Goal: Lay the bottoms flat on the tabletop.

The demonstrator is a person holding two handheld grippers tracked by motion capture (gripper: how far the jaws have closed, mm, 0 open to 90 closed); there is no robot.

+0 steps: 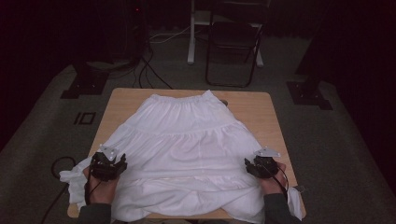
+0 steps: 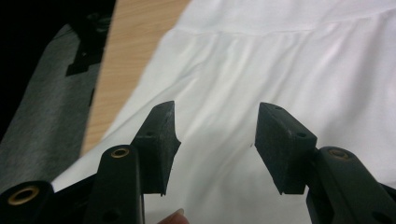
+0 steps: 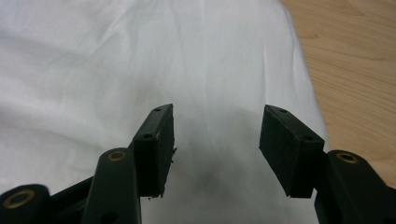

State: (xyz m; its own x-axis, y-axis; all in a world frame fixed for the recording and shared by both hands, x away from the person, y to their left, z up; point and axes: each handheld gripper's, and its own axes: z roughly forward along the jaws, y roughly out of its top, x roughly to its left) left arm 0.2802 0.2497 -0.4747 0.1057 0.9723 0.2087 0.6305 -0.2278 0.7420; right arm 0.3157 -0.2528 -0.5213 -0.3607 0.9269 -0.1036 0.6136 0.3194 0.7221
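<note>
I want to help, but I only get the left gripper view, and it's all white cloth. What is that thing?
Observer: It's a white tiered skirt, spread flat with its waistband at the far end.
Operator: What's over on the other side of it?
Observer: The right gripper is above the skirt's opposite edge, near the hem. It is open, with nothing between its jaws.
Operator: Does it all fit on there?
Observer: Not quite. The cloth spills past both near corners of the wooden table.
</note>
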